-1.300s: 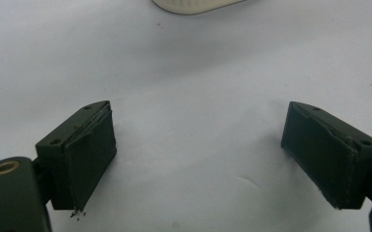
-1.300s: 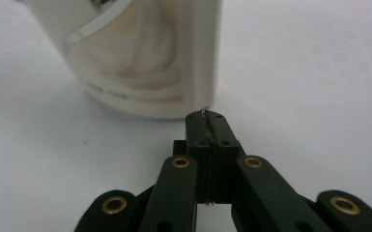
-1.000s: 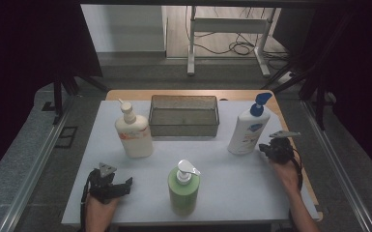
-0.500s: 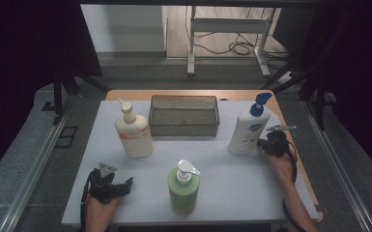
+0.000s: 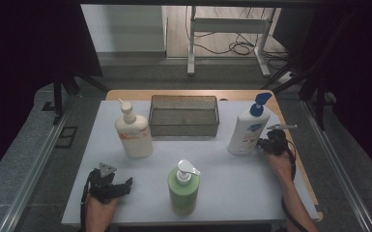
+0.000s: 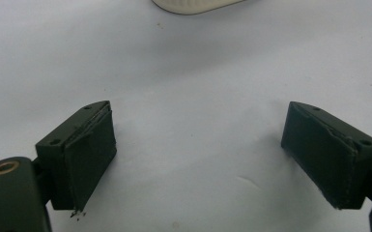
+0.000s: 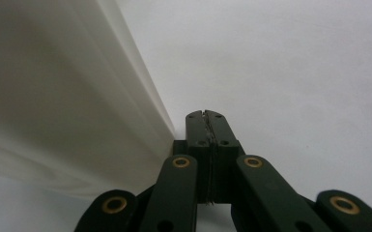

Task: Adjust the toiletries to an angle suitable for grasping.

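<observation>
High view: we are bringing our right gripper (image 5: 265,143) up beside the blue-capped bottle (image 5: 248,130).
Its jaws are pressing together with nothing between them, just beside the bottle's wall at the right of the tabletop (image 5: 232,183). Our left gripper (image 5: 121,185) is resting near the front edge, jaws spread wide over bare surface.

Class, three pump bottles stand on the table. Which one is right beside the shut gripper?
The white pump bottle with the blue pump head, at the table's right. The shut right gripper sits beside its base; the cream bottle and green bottle stand apart from it.
</observation>
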`<action>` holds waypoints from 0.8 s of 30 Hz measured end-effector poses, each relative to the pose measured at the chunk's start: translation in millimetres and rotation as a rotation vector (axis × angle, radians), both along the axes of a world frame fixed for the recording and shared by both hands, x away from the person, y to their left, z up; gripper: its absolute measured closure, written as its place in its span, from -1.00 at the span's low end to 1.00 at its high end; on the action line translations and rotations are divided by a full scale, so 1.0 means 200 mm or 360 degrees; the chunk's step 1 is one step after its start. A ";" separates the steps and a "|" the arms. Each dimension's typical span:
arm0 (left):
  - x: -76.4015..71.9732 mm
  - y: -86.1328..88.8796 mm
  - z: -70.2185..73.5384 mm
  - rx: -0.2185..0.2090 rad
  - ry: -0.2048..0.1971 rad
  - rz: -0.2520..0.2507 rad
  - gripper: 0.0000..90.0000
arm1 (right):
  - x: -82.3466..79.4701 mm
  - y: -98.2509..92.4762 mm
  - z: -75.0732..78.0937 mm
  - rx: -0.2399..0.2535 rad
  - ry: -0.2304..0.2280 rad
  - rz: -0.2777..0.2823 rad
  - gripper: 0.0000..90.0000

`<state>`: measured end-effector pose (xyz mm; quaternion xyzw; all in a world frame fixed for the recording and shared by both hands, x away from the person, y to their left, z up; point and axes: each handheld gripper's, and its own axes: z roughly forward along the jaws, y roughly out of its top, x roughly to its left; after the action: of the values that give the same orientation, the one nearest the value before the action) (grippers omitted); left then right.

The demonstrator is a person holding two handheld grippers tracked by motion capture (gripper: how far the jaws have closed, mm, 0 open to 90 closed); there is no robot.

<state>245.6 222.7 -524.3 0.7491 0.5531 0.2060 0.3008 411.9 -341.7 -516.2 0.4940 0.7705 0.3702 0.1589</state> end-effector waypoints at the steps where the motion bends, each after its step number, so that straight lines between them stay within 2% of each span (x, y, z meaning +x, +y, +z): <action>1: 0.00 0.00 0.00 0.0000 0.0000 0.0000 -0.75 | 0.00 0.00 0.00 0.0012 0.0009 0.0001 0.99; 7: 0.00 0.00 0.00 0.0000 0.0000 0.0000 -0.75 | -0.03 0.01 -0.01 0.0038 0.0006 0.0064 0.99; 15: 0.00 0.00 0.00 0.0000 0.0001 0.0000 -0.75 | -0.06 0.04 -0.01 0.0067 0.0016 0.0098 0.96; 24: 0.00 0.00 0.00 0.0000 0.0001 0.0000 -0.75 | -0.11 0.08 0.00 0.0052 0.0020 0.0156 0.94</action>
<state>245.7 222.7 -524.3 0.7492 0.5531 0.2058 0.3007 390.7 -325.8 -517.1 0.4606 0.7886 0.3868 0.1277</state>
